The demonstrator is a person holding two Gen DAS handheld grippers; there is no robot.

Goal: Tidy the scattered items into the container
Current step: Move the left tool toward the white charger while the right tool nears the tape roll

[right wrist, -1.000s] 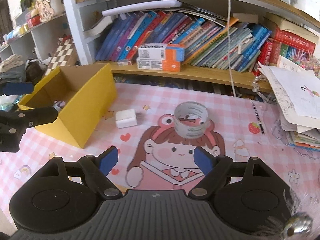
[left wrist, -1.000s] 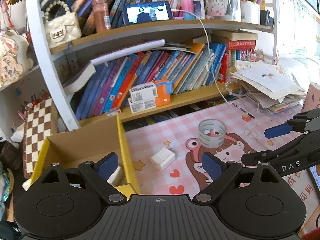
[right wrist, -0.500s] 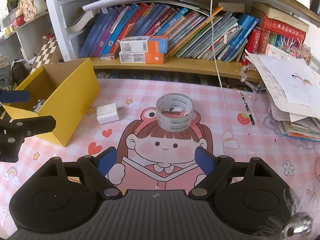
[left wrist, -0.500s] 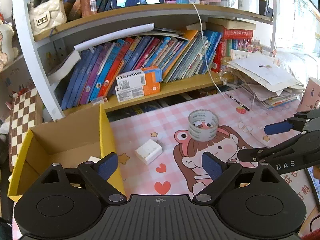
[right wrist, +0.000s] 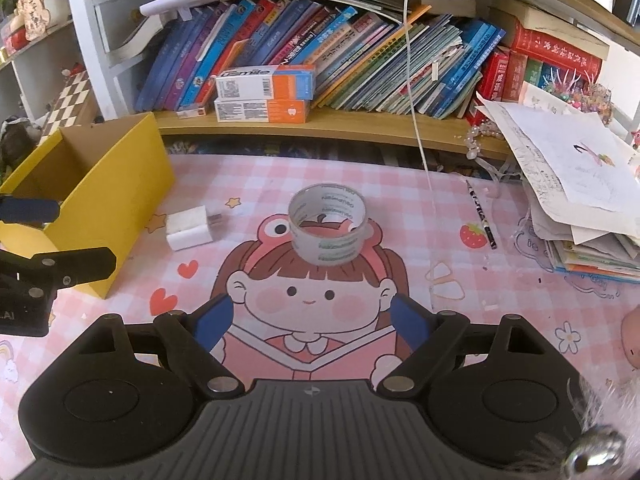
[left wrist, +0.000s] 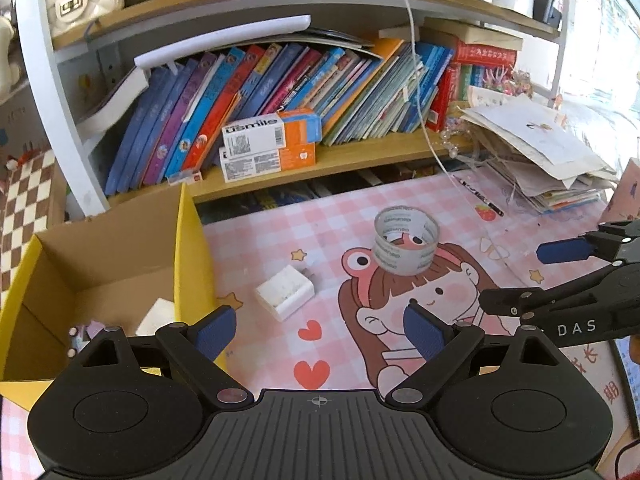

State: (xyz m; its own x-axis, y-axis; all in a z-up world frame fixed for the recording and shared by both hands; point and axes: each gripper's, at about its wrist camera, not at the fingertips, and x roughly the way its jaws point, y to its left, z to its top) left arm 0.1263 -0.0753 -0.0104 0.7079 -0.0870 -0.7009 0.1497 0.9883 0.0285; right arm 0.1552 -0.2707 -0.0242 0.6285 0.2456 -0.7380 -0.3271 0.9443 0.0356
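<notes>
A yellow cardboard box stands open at the left of the pink mat, with small items inside. A white charger plug lies on the mat just right of the box. A clear tape roll stands on the mat's cartoon print. My left gripper is open and empty, above the mat near the box's corner, with the plug ahead of it. My right gripper is open and empty, back from the tape roll.
A bookshelf with leaning books and two orange-white boxes runs along the back. A pile of papers sits at the right. A pencil lies by it. A white cable hangs down over the mat.
Both grippers have drawn back and shifted right, so the box, plug and tape roll sit further left and lower in view. Both stay open and empty.
</notes>
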